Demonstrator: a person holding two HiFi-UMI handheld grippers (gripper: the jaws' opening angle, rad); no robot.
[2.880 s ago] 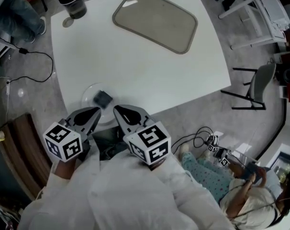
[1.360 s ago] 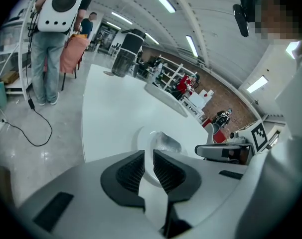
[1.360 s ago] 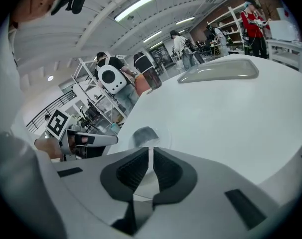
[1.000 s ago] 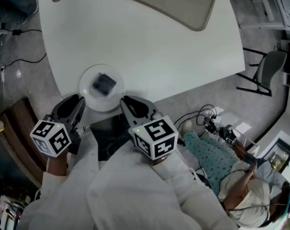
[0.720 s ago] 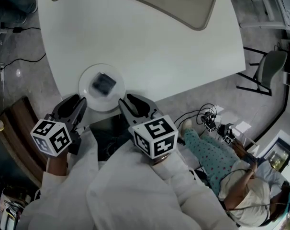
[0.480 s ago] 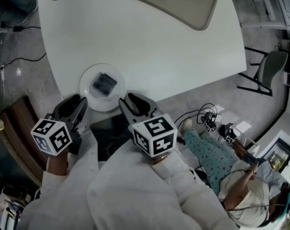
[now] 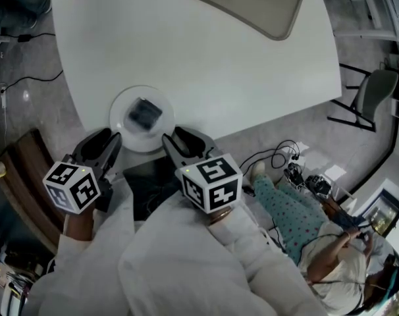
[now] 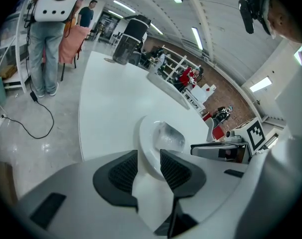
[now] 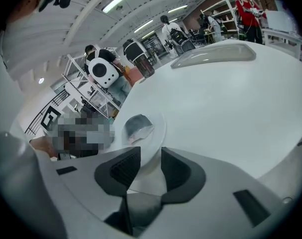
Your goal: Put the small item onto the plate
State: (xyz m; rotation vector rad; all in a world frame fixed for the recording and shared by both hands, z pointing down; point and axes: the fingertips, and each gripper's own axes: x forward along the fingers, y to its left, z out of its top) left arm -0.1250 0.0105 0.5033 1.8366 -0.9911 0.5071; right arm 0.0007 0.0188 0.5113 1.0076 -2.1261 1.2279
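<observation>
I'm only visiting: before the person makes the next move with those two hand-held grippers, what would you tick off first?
1. Small item lies on the plate: ok.
2. Left hand-held gripper has let go: ok. Its jaws have just been opening; the plate's rim shows in the gap, but the pads do not press on it.
3. Right hand-held gripper has let go: ok. Its jaws have just been opening too, and the pads are off the rim.
4. Plate sits fully on the table: cannot tell. It sits right at the near edge.
5. Small item stays clear of both grippers: ok.
</observation>
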